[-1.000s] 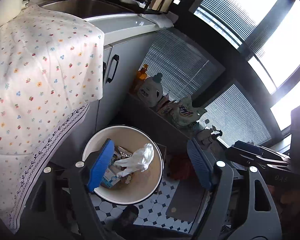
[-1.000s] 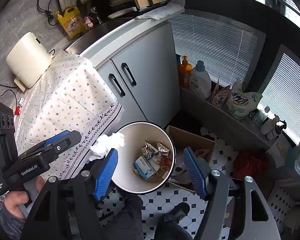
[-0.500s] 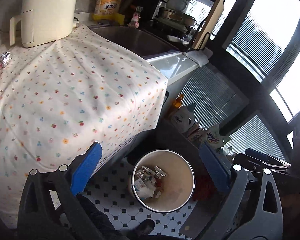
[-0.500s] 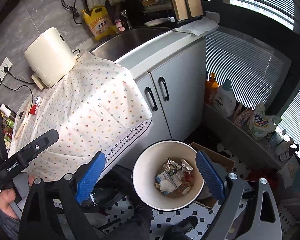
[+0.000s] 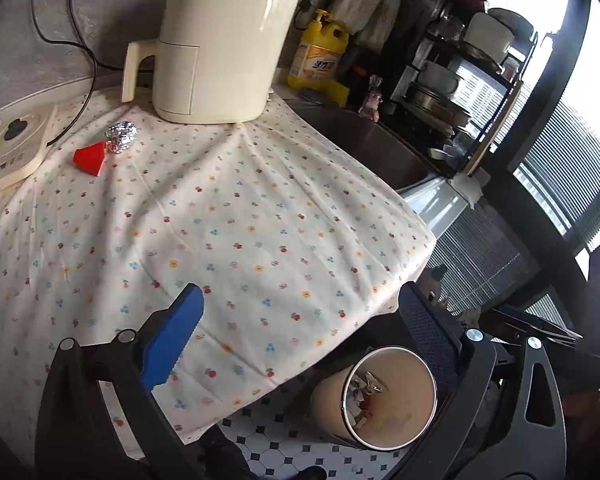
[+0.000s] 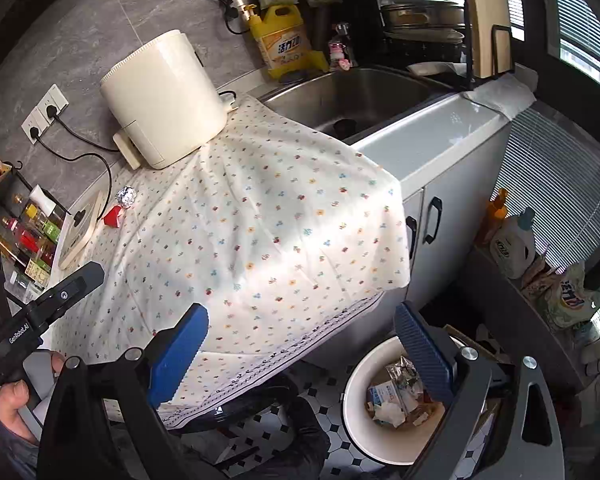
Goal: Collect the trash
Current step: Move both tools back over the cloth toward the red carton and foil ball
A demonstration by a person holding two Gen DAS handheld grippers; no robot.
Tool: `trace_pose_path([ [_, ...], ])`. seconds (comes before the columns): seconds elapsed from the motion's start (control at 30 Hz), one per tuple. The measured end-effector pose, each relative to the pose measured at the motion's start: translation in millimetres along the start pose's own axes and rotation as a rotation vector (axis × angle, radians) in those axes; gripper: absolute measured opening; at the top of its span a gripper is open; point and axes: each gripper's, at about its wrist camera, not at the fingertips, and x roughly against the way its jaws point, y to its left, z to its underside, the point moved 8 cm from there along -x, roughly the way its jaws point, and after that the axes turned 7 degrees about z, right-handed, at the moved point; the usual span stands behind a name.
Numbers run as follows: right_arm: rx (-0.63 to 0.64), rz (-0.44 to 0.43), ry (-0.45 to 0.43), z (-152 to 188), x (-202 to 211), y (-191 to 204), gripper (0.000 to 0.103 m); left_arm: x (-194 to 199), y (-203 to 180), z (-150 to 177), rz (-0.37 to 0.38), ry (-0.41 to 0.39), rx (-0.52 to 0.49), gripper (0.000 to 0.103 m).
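A crumpled foil ball (image 5: 121, 136) and a red paper piece (image 5: 89, 159) lie on the flowered tablecloth (image 5: 228, 216) at its far left, near the cream air fryer (image 5: 216, 46). They also show in the right wrist view: the foil ball (image 6: 126, 196), the red piece (image 6: 114, 216). The round bin (image 6: 384, 408) with wrappers stands on the floor below the table edge, also in the left wrist view (image 5: 380, 396). My left gripper (image 5: 300, 332) is open and empty above the cloth's front edge. My right gripper (image 6: 300, 344) is open and empty over the table edge and bin.
A white scale (image 5: 12, 148) lies at the table's left. A sink (image 6: 360, 96), a yellow detergent jug (image 6: 282, 42) and a dish rack (image 5: 456, 80) stand behind. Cabinet doors (image 6: 424, 232) and bottles (image 6: 512, 240) are at the right. The floor is tiled.
Both grippers have lifted from the bin up toward the table top. The white crumpled trash seen at the left gripper's fingers a second ago now lies in the bin.
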Motion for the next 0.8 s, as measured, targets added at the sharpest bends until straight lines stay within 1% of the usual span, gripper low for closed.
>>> trace_pose_path([
  [0.17, 0.059, -0.040, 0.003, -16.4, -21.0, 49.3, 0.095, 17.1, 49.3, -14.7, -0.058, -0.038, 0.051, 0.097],
  [0.43, 0.123, -0.094, 0.013, -41.7, -56.6, 127.9, 0.095, 38.1, 127.0, -42.5, -0.148, -0.101, 0.113, 0.097],
  [0.6, 0.175, -0.111, 0.007, -56.5, -73.2, 169.5, 0.095, 41.0, 169.6, -59.5, -0.173, -0.134, 0.158, 0.097],
  [0.7, 0.192, -0.116, 0.003, -64.4, -81.8, 189.0, 0.095, 40.8, 188.5, -70.3, -0.186, -0.154, 0.169, 0.097],
  [0.8, 0.193, -0.114, 0.000, -71.5, -89.7, 202.5, 0.095, 34.8, 206.4, -80.5, -0.193, -0.149, 0.174, 0.097],
])
